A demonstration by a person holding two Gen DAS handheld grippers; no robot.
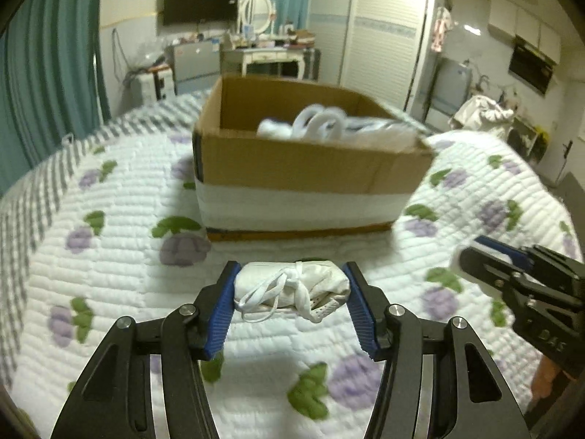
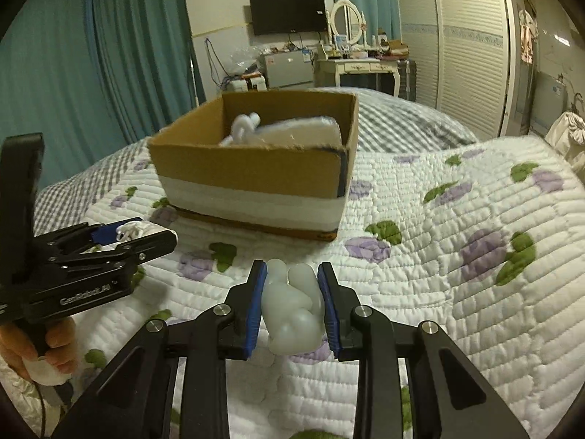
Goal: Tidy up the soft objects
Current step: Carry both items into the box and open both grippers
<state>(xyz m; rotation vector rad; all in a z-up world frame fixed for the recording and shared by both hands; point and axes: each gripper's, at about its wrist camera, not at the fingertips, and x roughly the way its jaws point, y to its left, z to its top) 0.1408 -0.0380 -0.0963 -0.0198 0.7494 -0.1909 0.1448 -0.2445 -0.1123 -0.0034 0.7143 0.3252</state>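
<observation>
While I hold my left hand-held gripper (image 1: 291,290) above the bed, its blue pads (image 1: 220,311) press on both ends of a white fabric bundle (image 1: 290,287) wrapped with a white drawstring, so the bundle is pinched crosswise between them and sits clear of the quilt (image 1: 109,256) below. My right hand-held gripper (image 2: 291,301) has its jaws drawn close together on a knotted, translucent white soft piece (image 2: 290,303), which bulges out between the two pads and hangs a little below them. Ahead of both, an open cardboard box (image 1: 303,168) with a white band around its lower half stands on the quilt, which is white with purple flowers and green leaves. Inside the box lie other white soft things (image 1: 329,126), blurred, one of them looped or knotted. From the right wrist view I can see my left hand-held gripper off to the left with the white bundle at its tip, and my hand (image 2: 47,347) around its grip. From the left wrist view my right one shows at the right edge, near the quilt, its held piece mostly hidden. Both bundles are short of the box, not over it.
</observation>
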